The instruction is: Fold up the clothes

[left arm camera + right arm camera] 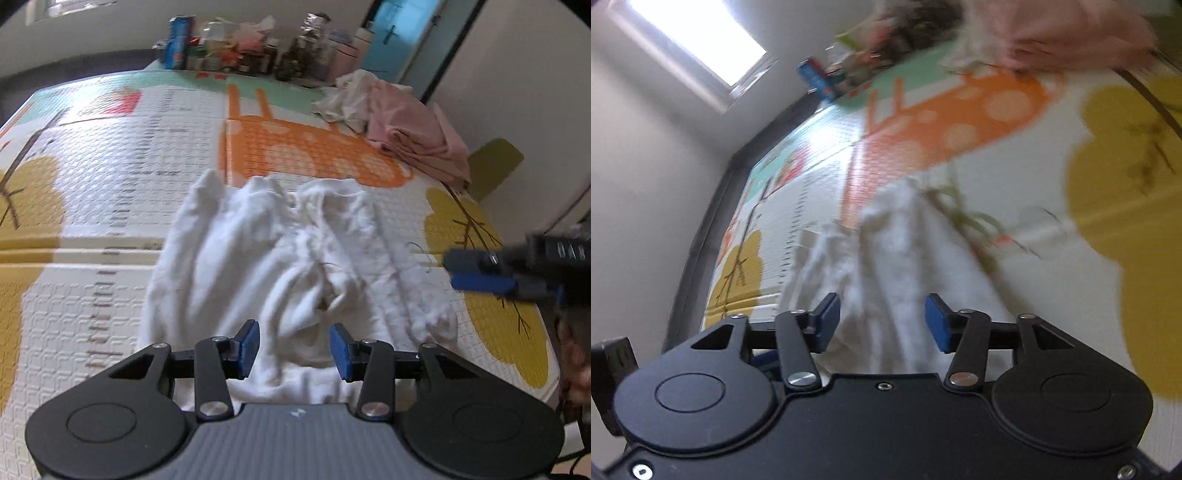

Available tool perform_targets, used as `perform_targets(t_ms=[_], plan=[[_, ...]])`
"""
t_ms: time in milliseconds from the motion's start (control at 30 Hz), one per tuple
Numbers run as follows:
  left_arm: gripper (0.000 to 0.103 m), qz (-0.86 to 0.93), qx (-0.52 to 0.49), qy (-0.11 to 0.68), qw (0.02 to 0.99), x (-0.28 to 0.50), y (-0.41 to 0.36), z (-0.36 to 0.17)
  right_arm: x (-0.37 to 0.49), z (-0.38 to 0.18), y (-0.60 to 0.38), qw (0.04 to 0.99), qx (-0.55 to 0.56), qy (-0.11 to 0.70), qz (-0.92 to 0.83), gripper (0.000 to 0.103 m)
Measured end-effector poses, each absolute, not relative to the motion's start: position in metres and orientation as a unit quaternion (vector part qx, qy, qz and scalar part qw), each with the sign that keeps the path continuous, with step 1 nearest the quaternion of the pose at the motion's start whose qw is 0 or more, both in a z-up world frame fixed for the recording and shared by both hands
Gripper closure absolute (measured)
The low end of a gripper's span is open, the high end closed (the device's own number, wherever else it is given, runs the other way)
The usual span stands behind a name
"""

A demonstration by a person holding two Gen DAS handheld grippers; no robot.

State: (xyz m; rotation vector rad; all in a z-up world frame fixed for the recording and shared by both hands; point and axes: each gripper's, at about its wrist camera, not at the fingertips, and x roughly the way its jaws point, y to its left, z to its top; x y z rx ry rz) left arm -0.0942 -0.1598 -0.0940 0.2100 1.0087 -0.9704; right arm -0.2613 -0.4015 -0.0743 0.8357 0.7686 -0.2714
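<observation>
White garment (295,258) lies crumpled on the patterned mat (110,184).

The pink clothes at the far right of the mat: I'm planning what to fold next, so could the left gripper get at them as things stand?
Probably, but not directly. The left gripper is open over the white garment, and the pink clothes lie beyond it; bare mat leaves a way round.

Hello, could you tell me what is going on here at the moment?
A person is folding clothes on a patterned mat, with tongs in each hand. A crumpled white garment lies in front, not yet folded. The left tongs are open just above its near edge, and the right tongs are open too, gripping nothing. A pink pile sits at the far right.
</observation>
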Motion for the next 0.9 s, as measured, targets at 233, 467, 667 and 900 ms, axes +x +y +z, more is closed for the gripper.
perform_targets(t_ms=[233, 467, 667, 900], plan=[[0.059, -0.469, 0.134, 0.431, 0.759, -0.108, -0.184, -0.092, -0.324, -0.097, -0.409, 0.82, 0.435, 0.333, -0.165, 0.047], [0.059, -0.508, 0.135, 0.418, 0.741, -0.113, -0.202, -0.099, -0.351, -0.128, -0.414, 0.782, 0.505, 0.33, -0.157, 0.045], [0.059, -0.532, 0.133, 0.423, 0.721, -0.115, -0.214, -0.112, -0.359, -0.154, -0.417, 0.759, 0.553, 0.306, -0.156, 0.045], [0.057, -0.524, 0.155, 0.433, 0.717, -0.114, -0.221, -0.123, -0.359, -0.181, -0.421, 0.737, 0.596, 0.274, -0.162, 0.045]])
